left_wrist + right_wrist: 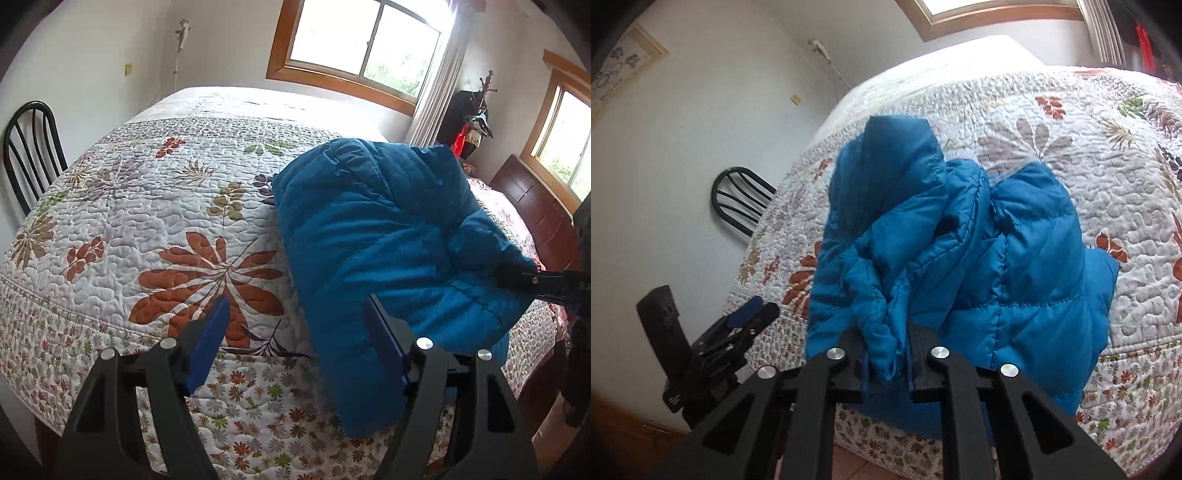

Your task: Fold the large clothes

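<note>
We hold blue jacket (960,251) on bed (129,229): right gripper (886,354) pinching hem, left gripper (295,347) wide open, empty, beside jacket; puffy, light, slippery — grip seams

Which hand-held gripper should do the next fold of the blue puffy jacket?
The right hand-held gripper, probably. It is shut on a bunch of the blue jacket at the bed's near edge. The left hand-held gripper is open with nothing between its fingers, beside the jacket over the quilt.
</note>
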Tool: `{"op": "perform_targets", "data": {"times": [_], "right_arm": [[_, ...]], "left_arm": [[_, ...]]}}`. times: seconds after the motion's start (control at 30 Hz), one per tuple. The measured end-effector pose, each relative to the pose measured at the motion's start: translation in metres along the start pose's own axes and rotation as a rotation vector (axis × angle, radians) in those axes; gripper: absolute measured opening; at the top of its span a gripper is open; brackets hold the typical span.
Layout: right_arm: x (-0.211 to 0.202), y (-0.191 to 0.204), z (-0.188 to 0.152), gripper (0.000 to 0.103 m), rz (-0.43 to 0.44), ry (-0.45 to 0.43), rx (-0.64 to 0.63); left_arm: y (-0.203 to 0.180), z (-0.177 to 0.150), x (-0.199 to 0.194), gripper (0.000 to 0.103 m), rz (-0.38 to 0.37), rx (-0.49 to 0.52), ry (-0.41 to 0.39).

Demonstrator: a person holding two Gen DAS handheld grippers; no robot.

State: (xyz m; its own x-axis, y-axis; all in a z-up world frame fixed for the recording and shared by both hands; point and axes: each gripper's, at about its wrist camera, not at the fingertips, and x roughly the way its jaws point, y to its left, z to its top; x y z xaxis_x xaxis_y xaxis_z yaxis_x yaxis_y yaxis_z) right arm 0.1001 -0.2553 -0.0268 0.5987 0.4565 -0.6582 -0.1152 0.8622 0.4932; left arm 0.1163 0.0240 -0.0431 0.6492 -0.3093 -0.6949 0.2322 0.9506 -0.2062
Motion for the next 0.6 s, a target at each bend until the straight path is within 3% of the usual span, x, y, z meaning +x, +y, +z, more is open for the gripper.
{"op": "perform_targets", "data": {"times": [0.1, 0.27, 0.47, 0.6], "right_arm": [[-0.032, -0.003, -0.007, 0.012, -0.011, -0.09, -0.011], [-0.062, -0.028, -0.028, 0.011, -0.104, -0.194, 0.038], [-0.051, -0.115, -0.051, 0.011, -0.095, -0.171, 0.284], [-0.029, -0.148, -0.066, 0.013, -0.109, -0.118, 0.324]], "left_arm": [[-0.013, 0.001, 0.003, 0.073, -0.014, 0.019, -0.006], [-0.048, 0.003, 0.014, 0.073, -0.05, 0.082, -0.007], [-0.095, -0.003, 0.043, 0.074, -0.103, 0.167, 0.038], [-0.112, -0.008, 0.056, 0.075, -0.116, 0.2, 0.046]]}}
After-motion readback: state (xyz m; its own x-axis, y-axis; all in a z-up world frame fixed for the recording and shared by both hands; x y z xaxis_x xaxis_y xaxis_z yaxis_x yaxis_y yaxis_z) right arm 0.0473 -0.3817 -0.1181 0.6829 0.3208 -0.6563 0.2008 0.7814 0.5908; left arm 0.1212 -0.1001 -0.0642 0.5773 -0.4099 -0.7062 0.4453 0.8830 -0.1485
